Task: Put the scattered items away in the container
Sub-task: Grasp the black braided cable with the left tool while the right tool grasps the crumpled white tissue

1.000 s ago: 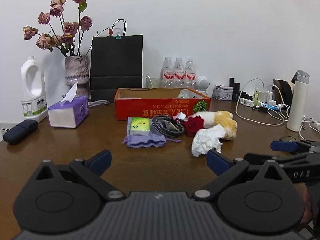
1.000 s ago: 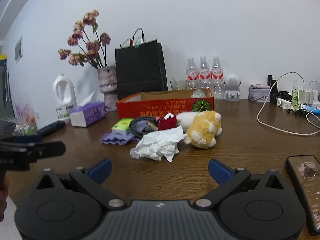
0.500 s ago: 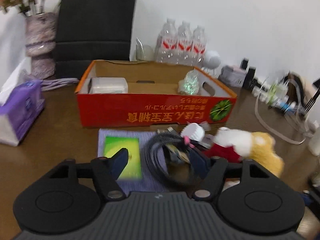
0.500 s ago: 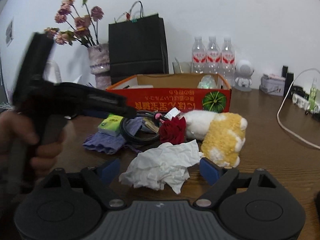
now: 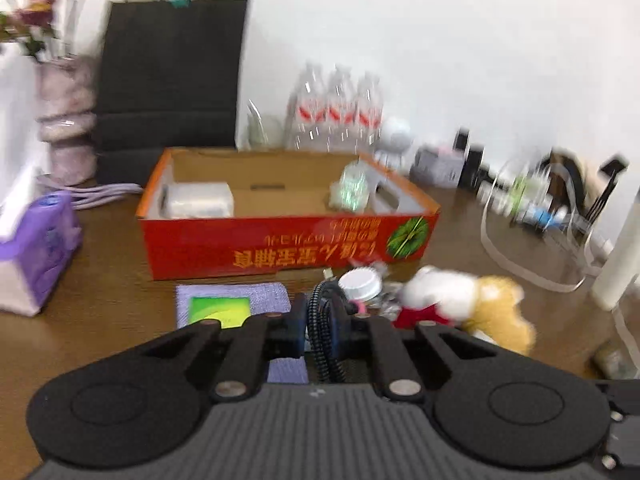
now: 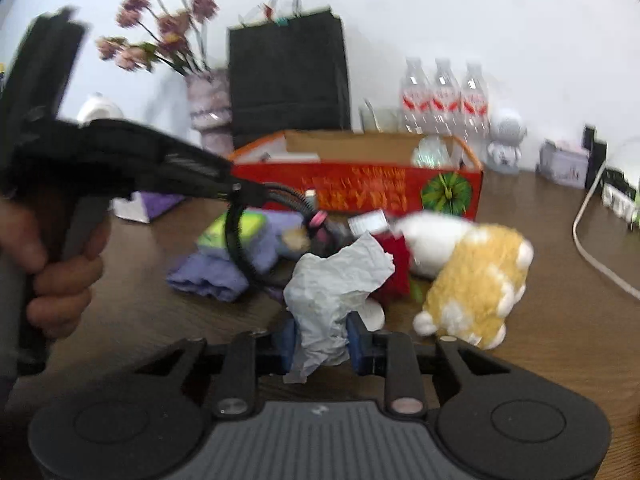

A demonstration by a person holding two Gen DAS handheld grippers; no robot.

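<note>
Black cable (image 5: 325, 330) now gripped, tissue (image 6: 334, 280) too

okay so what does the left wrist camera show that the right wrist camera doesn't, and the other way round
Only the left wrist view: the left gripper from behind, its jaws closing with the black cable coil between the pads.

Only the right wrist view: the right gripper, jaws closing with the crumpled tissue between them, plus the hand holding the left gripper.

Both: the red box, the plush toy, the green packet on purple cloth, and the cable coil.
</note>
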